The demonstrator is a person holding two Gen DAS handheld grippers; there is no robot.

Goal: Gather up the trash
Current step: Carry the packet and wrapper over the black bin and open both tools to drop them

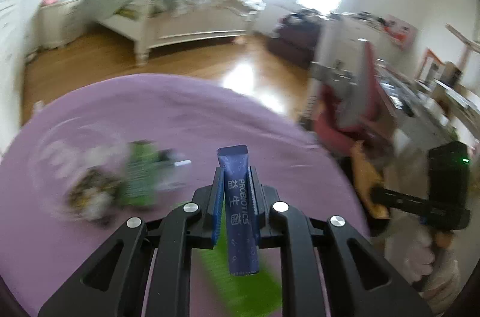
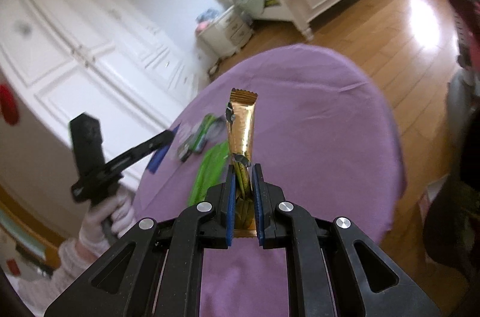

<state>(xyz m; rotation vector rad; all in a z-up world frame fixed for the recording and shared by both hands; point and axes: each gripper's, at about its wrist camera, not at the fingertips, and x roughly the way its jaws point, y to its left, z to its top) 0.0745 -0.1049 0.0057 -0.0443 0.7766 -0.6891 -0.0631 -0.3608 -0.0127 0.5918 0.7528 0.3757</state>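
My left tongs clamp a blue probiotics sachet; my right tongs clamp a gold wrapper above the purple counter.

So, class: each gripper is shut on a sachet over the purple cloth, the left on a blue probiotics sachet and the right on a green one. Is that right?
Not quite. The right gripper is shut on a gold sachet, as the right wrist view shows; the green wrapper lies on the purple cloth. The left gripper does hold the blue probiotics sachet.
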